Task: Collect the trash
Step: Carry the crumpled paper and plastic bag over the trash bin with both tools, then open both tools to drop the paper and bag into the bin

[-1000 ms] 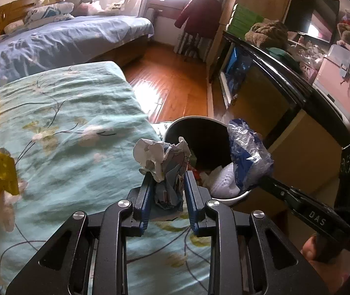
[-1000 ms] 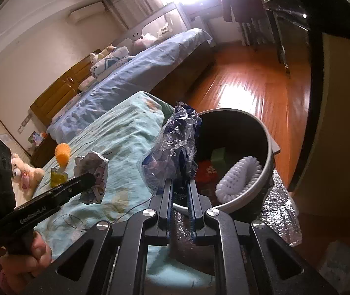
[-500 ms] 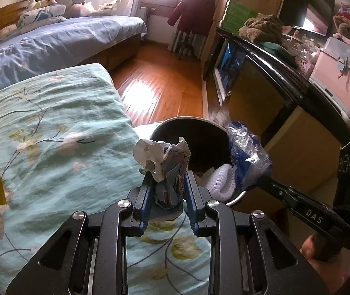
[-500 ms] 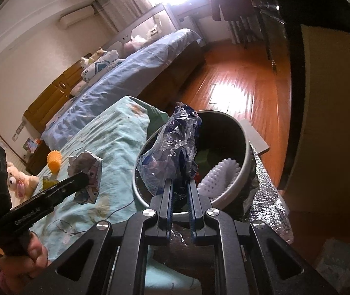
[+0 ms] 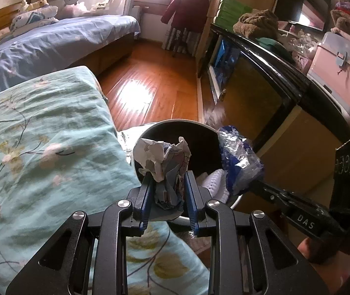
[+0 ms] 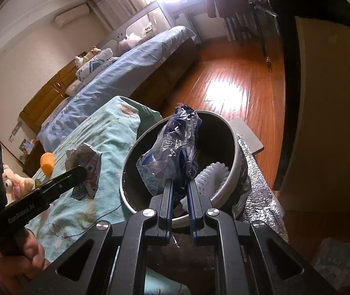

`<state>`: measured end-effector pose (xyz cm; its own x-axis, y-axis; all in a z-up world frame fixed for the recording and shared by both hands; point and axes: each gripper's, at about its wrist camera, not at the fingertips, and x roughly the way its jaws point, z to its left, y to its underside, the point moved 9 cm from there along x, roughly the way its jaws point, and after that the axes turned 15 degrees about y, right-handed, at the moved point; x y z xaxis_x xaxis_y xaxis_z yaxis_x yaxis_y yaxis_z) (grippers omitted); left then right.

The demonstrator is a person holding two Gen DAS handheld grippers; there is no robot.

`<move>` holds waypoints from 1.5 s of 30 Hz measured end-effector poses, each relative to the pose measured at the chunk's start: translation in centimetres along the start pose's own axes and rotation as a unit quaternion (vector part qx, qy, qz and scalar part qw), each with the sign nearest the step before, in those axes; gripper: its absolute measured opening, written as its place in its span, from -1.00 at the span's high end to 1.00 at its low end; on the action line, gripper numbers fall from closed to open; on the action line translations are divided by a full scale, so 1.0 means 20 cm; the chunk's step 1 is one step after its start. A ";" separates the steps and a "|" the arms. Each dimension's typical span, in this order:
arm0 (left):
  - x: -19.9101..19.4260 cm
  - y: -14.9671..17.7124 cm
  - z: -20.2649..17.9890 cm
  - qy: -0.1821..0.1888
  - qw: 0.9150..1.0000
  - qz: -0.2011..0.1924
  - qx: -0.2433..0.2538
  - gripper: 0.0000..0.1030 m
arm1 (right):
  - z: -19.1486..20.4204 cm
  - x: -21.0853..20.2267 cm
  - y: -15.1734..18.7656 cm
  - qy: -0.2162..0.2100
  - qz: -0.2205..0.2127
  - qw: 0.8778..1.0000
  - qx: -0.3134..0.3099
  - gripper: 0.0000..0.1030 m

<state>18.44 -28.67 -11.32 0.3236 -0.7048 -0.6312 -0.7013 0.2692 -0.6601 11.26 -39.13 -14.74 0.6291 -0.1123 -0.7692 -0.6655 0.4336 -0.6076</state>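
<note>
My left gripper point(image 5: 166, 174) is shut on a crumpled paper wad point(image 5: 165, 162) and holds it at the near left rim of the round trash bin point(image 5: 175, 124). My right gripper point(image 6: 179, 183) is shut on a crinkled blue-and-clear plastic wrapper point(image 6: 172, 152) and holds it over the bin point(image 6: 234, 152). The wrapper also shows in the left wrist view point(image 5: 239, 162), and the paper wad shows in the right wrist view point(image 6: 86, 169) beside the bin. A white foam net point(image 6: 211, 177) lies inside the bin.
A bed with a teal flowered cover point(image 5: 47, 127) lies left of the bin. An orange foam net point(image 6: 47, 163) and a plush toy point(image 6: 15, 182) lie further back on it. A dark cabinet point(image 5: 261, 78) stands to the right, wooden floor point(image 5: 150, 83) beyond.
Both grippers have moved toward the bin with their loads. The paper wad went from over the bed cover to the bin's rim; the wrapper now hangs further over the opening.
</note>
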 end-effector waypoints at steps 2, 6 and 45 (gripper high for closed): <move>0.01 0.00 0.00 0.000 1.000 0.002 0.000 0.54 | 0.00 0.00 0.00 0.001 0.000 1.000 -0.001 0.79; 0.03 0.00 0.00 0.000 1.000 0.006 -0.001 0.53 | -0.01 0.03 -0.01 0.001 0.006 1.000 -0.001 0.79; 0.11 -0.01 0.02 -0.005 1.000 0.022 -0.020 -0.17 | -0.08 0.08 -0.08 -0.001 0.016 0.999 0.028 -0.01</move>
<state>19.49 -30.05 -12.74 0.2984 -0.6860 -0.6636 -0.7395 0.2734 -0.6152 12.66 -41.35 -15.25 0.6085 -0.0949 -0.7879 -0.6626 0.4856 -0.5702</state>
